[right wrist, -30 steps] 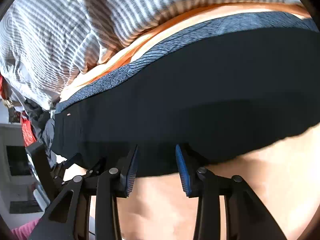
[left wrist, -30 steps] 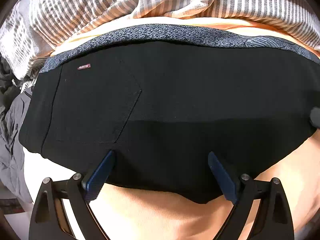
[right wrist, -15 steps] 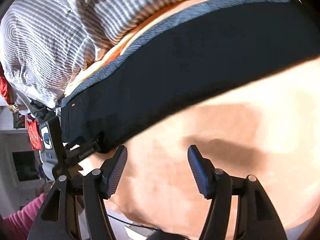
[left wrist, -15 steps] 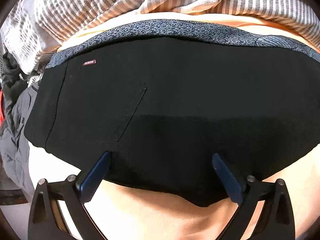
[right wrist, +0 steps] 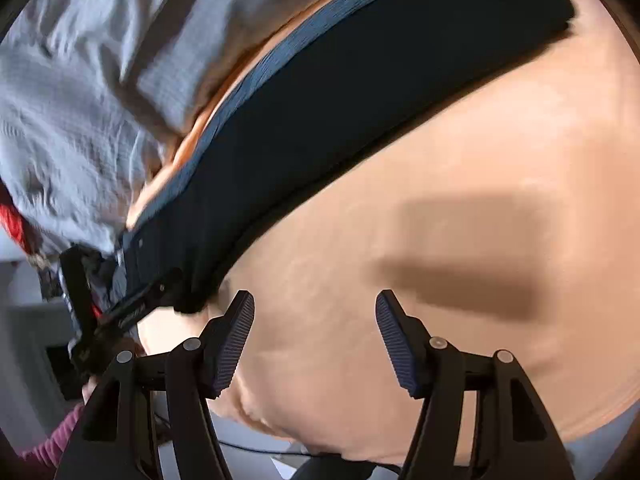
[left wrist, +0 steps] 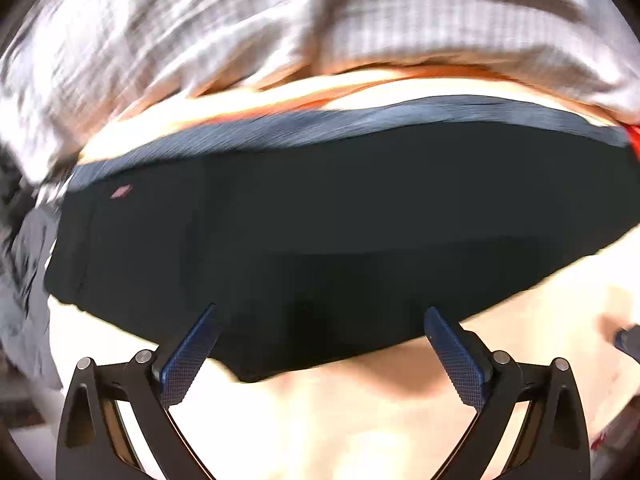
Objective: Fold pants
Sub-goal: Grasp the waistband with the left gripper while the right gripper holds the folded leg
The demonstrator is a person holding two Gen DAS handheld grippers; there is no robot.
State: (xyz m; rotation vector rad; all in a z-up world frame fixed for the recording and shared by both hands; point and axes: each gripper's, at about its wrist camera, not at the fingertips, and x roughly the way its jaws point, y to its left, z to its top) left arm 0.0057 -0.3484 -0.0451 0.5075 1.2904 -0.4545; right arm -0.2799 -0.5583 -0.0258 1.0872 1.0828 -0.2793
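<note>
The black pants [left wrist: 340,220] lie folded into a long band on the peach sheet [left wrist: 340,420], with a grey-blue waistband [left wrist: 360,124] along the far edge and a small pink tag [left wrist: 122,192] at the left. My left gripper [left wrist: 320,314] hovers wide open over the pants' near edge, with nothing pinched. In the right wrist view the pants [right wrist: 360,80] run diagonally at the upper left. My right gripper [right wrist: 314,300] is open over the bare sheet [right wrist: 460,200], apart from the pants. The left gripper [right wrist: 120,312] shows at the pants' left end.
A grey-and-white striped blanket [left wrist: 280,40] is bunched behind the pants. A grey garment [left wrist: 24,280] hangs at the left. The sheet's near edge [right wrist: 280,428] drops off with a cable below. A pink sleeve [right wrist: 48,448] shows at the lower left.
My right gripper opened off the pants' near edge and swung away over bare sheet. My left gripper widened slightly and drew back, so more of the pants shows.
</note>
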